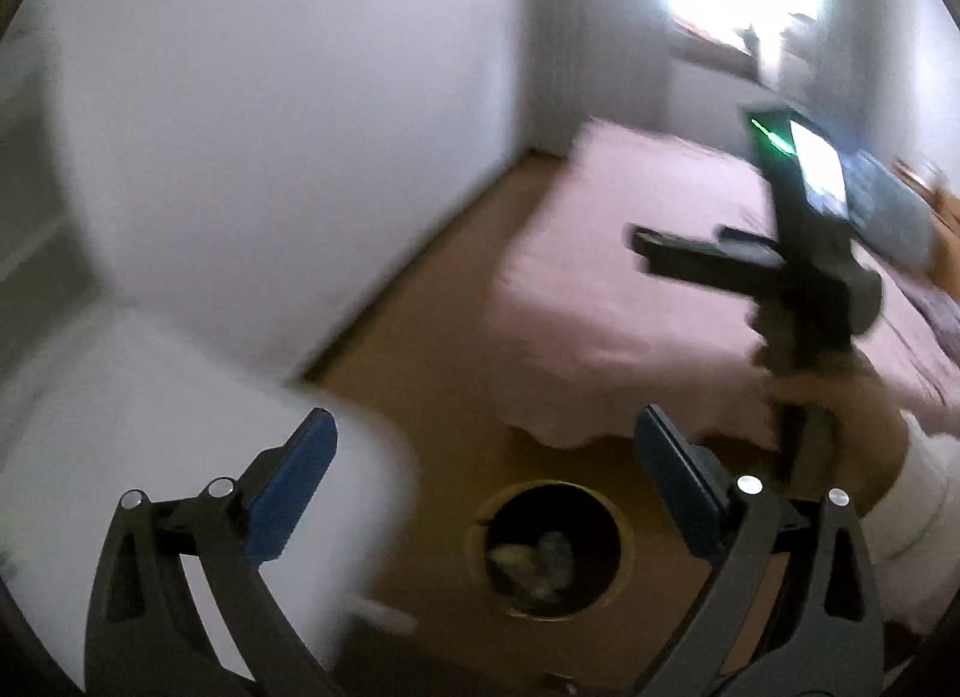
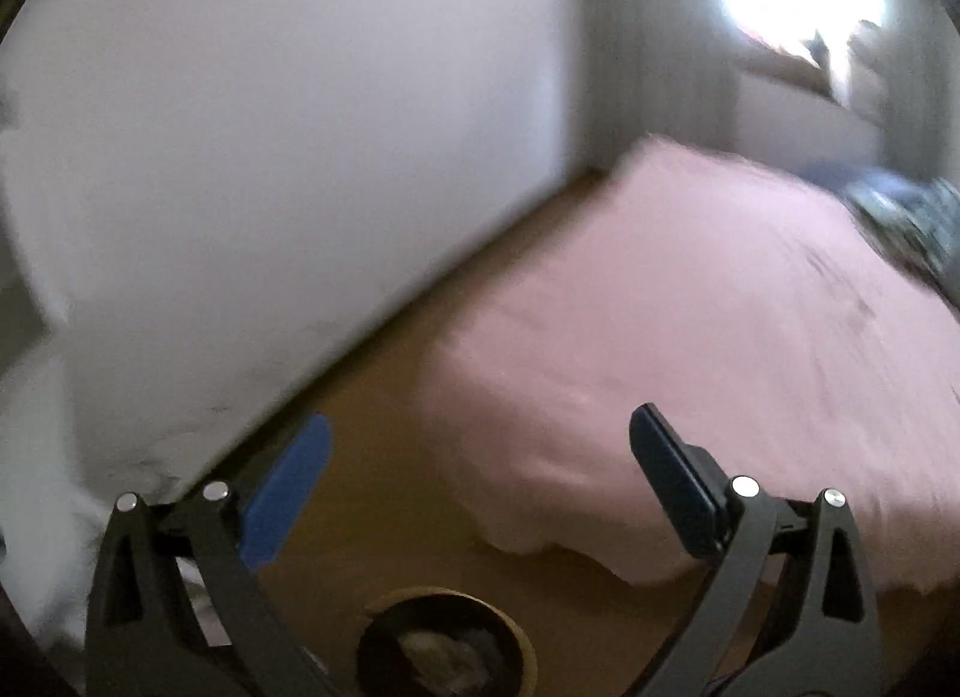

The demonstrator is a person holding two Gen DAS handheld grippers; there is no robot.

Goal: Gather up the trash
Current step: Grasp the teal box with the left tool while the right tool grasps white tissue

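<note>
left gripper (image 1: 483, 493) and right gripper (image 2: 480, 493), jaws of both spread wide and holding nothing, above a round trash bin (image 1: 549, 550) on the brown floor (image 1: 456, 337); crumpled trash (image 1: 534, 562) lies inside (blurred). pink bed (image 2: 690, 337) just beside the bin.

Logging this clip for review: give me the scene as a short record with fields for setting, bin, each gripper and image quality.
setting: room with white wall, brown floor, pink-covered bed
bin: round trash bin on floor, crumpled waste inside
left gripper: open, empty, above bin
right gripper: open, empty
image quality: motion-blurred
</note>
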